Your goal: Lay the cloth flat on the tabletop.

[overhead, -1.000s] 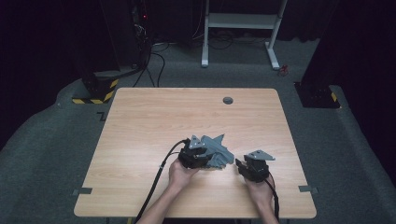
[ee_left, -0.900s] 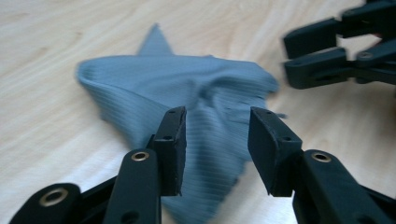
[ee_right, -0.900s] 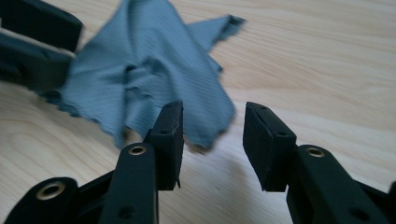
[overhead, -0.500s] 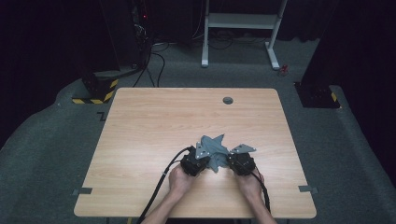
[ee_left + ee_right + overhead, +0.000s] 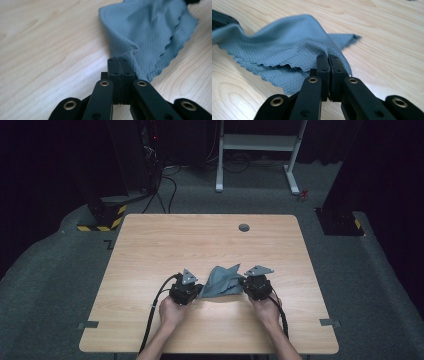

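On table (image 5: pixel 150 245), grey cloth (image 5: pixel 220 282) pinched by both grippers

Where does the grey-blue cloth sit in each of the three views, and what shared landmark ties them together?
High view: cloth low centre, stretched between the left gripper and right gripper.
Left gripper view: upper right, an edge pinched in the shut jaws.
Right gripper view: left and centre, an edge pinched in the shut jaws.
Shared landmark: the light wooden table.
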`<state>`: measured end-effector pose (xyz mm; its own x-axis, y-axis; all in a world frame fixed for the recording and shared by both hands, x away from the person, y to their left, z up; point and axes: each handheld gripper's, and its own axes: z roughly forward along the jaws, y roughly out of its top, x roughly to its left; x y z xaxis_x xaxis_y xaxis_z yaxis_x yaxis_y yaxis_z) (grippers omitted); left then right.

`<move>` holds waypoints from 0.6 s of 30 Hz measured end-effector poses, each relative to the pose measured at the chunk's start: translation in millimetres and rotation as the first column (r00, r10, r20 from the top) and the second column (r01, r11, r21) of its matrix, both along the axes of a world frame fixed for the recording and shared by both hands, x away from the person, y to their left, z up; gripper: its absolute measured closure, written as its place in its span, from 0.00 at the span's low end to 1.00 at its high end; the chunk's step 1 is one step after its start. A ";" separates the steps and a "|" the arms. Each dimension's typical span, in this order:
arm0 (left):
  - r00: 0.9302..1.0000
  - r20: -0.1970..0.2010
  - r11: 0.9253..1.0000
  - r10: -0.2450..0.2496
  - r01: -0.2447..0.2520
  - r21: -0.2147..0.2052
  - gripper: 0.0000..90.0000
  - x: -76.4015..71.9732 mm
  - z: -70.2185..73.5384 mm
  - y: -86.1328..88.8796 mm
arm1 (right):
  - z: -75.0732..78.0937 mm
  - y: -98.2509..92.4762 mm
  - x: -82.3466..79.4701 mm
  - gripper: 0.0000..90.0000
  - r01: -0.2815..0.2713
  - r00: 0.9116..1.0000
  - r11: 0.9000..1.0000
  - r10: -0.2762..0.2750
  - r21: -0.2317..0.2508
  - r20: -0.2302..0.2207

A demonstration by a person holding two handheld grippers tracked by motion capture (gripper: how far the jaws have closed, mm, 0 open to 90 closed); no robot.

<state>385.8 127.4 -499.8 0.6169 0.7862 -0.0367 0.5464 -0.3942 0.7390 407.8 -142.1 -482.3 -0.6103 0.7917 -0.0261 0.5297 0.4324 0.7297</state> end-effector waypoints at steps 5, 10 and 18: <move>0.998 0.055 0.997 -0.019 0.022 -0.069 0.79 -4.5 9.0 0.2 | 5.2 12.8 5.5 0.98 -0.041 0.999 0.999 0.041 -0.016 -0.004; 0.991 0.087 0.995 -0.102 0.103 -0.014 0.62 0.3 17.8 -31.2 | 3.0 25.6 8.0 0.97 -0.075 0.997 0.997 0.075 -0.021 -0.027; 0.996 0.024 0.992 -0.081 0.078 0.096 0.59 32.7 -2.0 -66.4 | -3.4 32.0 9.3 0.97 -0.094 0.995 0.996 0.094 -0.001 -0.045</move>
<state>418.5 61.0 -501.8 0.6773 0.7337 0.0544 0.4899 -0.5050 0.7106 417.0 -110.1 -485.7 -0.6826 0.7308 0.0008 0.5190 0.4840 0.7046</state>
